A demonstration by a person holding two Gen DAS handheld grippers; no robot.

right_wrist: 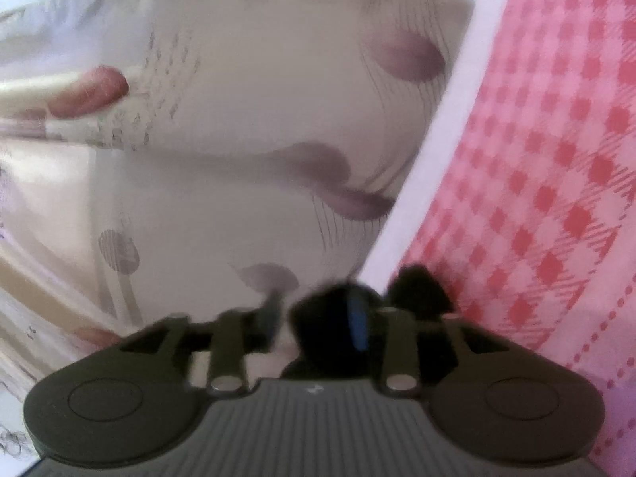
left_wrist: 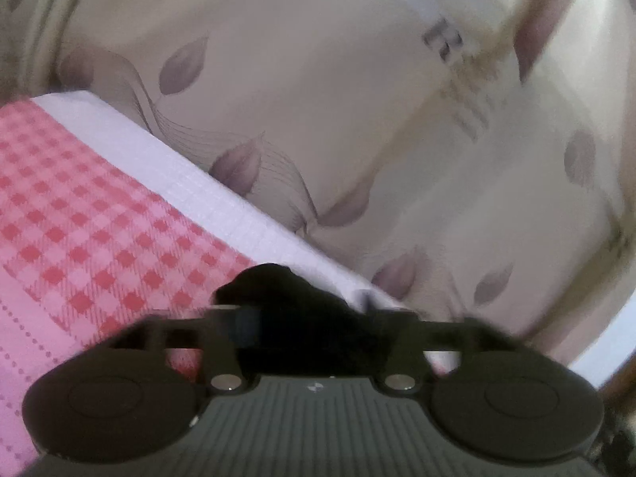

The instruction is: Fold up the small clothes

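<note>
- Pink checked cloth [left_wrist: 79, 214] with a white border lies flat on leaf-print bedding [left_wrist: 318, 79].
- Left tongs [left_wrist: 314, 314] over its border, spread, gripping nothing.
- Right tongs [right_wrist: 338, 318] at its edge, blurred, apparently parted.

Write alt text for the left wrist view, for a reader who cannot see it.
A pink-and-white checked cloth with a white border lies at left on a cream bedsheet printed with mauve leaves. The left gripper fills the bottom edge, blurred, over the cloth's border with a dark shape between its spread arms.
</note>
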